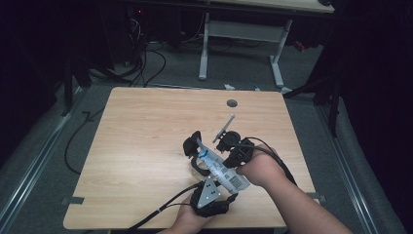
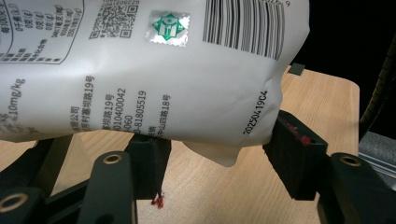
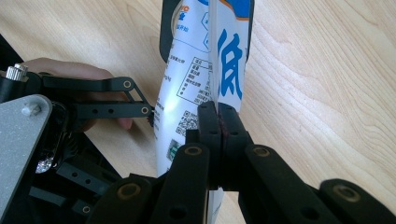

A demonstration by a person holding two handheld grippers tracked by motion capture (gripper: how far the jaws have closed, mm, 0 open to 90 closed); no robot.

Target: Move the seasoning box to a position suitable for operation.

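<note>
Pouch (image 1: 221, 168) mid-handover — our right gripper (image 3: 218, 122) pinches its seam, jaws pressed tight; our left gripper (image 2: 215, 158) straddles the bottom corner, jaws spread — next we close them.

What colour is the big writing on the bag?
Blue, on a white bag. It shows best in the right gripper view.

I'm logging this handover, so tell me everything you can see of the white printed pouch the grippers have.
The pouch is soft white plastic, printed with blue characters, a barcode, a QR code, a green seal and a date stamp. It hangs above the wooden table. The right gripper pinches its thin edge seam; the left gripper has its jaws on either side of the lower corner.
</note>
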